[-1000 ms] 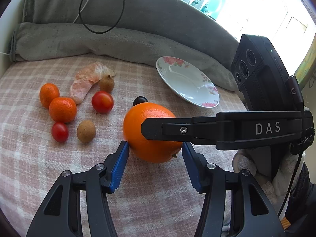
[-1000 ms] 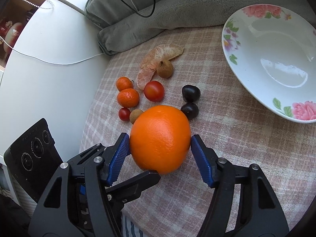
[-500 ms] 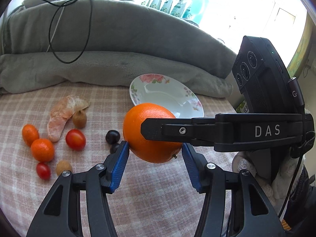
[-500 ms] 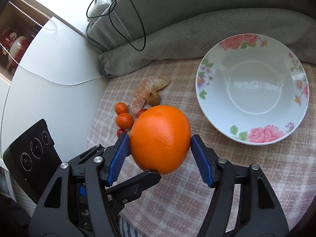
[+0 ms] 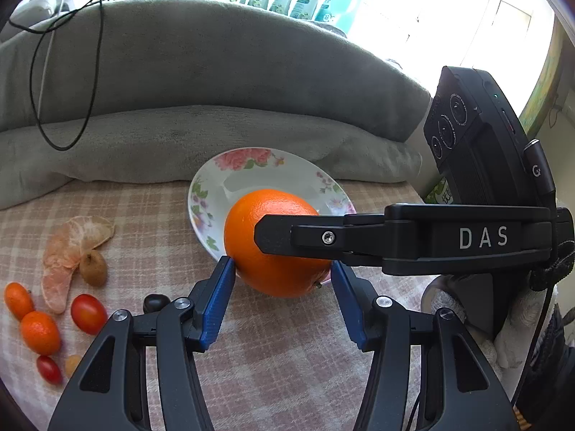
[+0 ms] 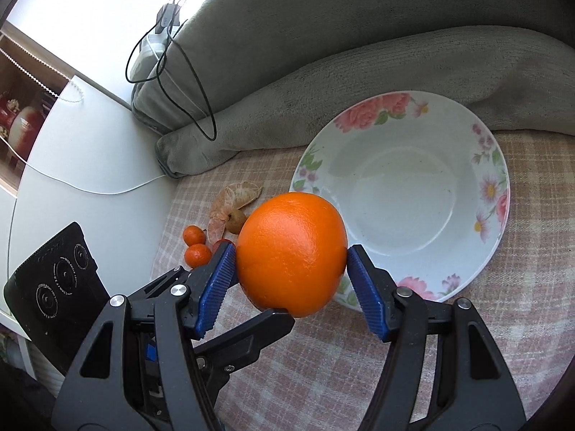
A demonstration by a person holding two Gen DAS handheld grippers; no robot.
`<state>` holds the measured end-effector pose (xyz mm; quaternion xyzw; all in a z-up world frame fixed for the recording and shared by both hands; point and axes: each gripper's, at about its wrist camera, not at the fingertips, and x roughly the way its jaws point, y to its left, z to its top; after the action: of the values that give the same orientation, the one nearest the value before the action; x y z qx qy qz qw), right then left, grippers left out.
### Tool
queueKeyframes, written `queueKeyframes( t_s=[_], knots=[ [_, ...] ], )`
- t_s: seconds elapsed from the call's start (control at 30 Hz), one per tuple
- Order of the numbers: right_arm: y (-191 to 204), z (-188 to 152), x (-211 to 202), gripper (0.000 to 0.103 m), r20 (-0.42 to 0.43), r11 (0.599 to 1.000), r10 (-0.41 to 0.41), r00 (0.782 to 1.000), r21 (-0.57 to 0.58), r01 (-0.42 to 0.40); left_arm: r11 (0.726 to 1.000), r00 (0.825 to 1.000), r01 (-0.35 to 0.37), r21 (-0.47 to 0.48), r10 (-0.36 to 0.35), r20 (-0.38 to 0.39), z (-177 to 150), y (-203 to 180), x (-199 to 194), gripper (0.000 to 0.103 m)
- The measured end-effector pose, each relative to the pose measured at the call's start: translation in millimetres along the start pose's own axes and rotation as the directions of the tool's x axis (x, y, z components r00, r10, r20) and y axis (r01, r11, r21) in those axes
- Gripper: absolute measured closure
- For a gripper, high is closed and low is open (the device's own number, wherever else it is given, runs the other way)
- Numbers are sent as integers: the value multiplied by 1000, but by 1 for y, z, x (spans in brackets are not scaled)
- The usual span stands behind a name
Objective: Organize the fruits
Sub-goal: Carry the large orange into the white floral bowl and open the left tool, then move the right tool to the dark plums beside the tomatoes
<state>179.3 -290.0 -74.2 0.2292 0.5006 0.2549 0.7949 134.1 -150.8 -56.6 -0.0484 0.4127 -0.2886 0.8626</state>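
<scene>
A large orange (image 5: 280,280) hangs above the checked cloth, just in front of the near rim of the flowered white plate (image 5: 230,179). My left gripper (image 5: 282,273) is shut on it, a blue pad against each side. My right gripper (image 6: 290,256) grips the same orange (image 6: 287,237) from the other direction, and one of its black fingers (image 5: 323,239) crosses the fruit in the left wrist view. The plate (image 6: 488,186) holds nothing. To the left on the cloth lie peeled mandarin segments (image 5: 72,244), a brown longan (image 5: 92,267), small oranges (image 5: 39,332), cherry tomatoes (image 5: 88,313) and a dark fruit (image 5: 156,301).
A rolled grey blanket (image 5: 215,125) runs along the back of the cloth, with a black cable (image 5: 64,89) looped over it. A white cabinet top (image 6: 90,143) borders the cloth on the left in the right wrist view. A gloved hand (image 5: 449,301) holds the right gripper.
Both grippers carried the orange up off the cloth and away from the small fruits towards the plate. The plate now sits right behind the orange. Neither grip has altered.
</scene>
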Motion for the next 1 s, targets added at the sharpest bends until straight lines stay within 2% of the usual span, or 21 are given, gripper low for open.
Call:
queueKeyframes(
  t_s=[0.3, 0.6, 1.0],
  knots=[
    [-14, 5, -3, 35, 2, 1000, -26, 1000, 16, 26, 1000, 1000, 10, 3, -10, -17, 6, -5, 7, 50],
    [-7, 10, -40, 35, 142, 996, -86, 986, -23, 90, 1000, 1000, -16, -4, 16, 4, 3, -1, -8, 51],
    [14, -5, -50, 35, 227, 982, -144, 963, -90, 168, 998, 997, -56, 5, 56, 60, -3, 8, -40, 51]
  ],
)
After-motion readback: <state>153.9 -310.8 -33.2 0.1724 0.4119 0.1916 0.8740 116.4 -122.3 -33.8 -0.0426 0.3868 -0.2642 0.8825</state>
